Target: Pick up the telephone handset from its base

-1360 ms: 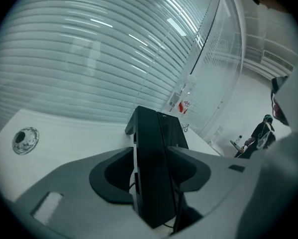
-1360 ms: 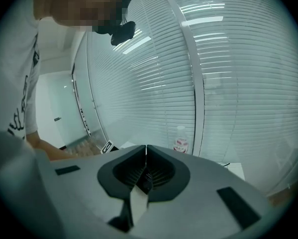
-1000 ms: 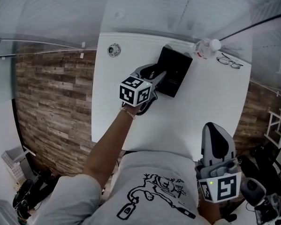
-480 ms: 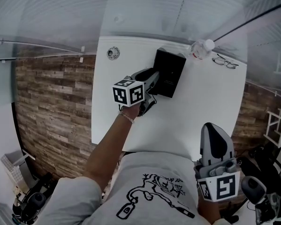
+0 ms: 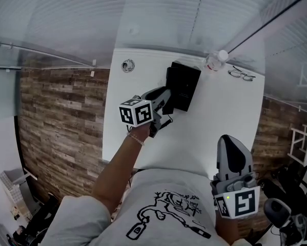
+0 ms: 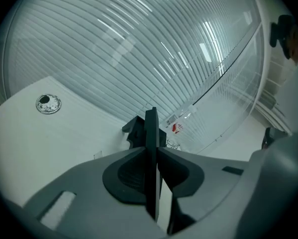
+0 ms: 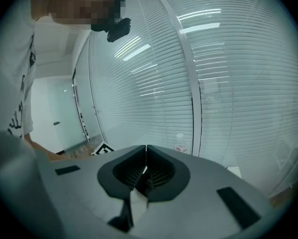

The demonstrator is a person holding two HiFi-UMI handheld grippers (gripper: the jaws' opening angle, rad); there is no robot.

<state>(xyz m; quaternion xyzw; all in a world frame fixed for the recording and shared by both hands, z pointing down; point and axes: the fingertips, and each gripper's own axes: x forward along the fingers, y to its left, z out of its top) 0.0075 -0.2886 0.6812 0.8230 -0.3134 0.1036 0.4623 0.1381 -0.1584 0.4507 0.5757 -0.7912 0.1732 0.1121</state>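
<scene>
The black telephone base [image 5: 184,86] sits at the far middle of the white table [image 5: 220,117]. My left gripper [image 5: 163,97] is at the base's left edge, its jaws closing with the black handset [image 5: 168,105] pressed between them. In the left gripper view the handset [image 6: 150,148] stands edge-on as a thin dark slab between the two pads, with the base [image 6: 134,129] behind it. My right gripper [image 5: 234,142] is held low near my body at the table's near right, shut and holding nothing; its jaws [image 7: 145,152] meet in the right gripper view.
A clear water bottle [image 5: 215,60] and a pair of glasses [image 5: 241,75] lie at the table's far right. A round cable grommet [image 5: 127,64] is at the far left corner. Glass walls with blinds stand behind the table, and wood-pattern floor lies to the left.
The left gripper's jaws have come together on the handset. The left gripper has rolled and drawn back to the left and upward, away from the base. The right gripper barely moved.
</scene>
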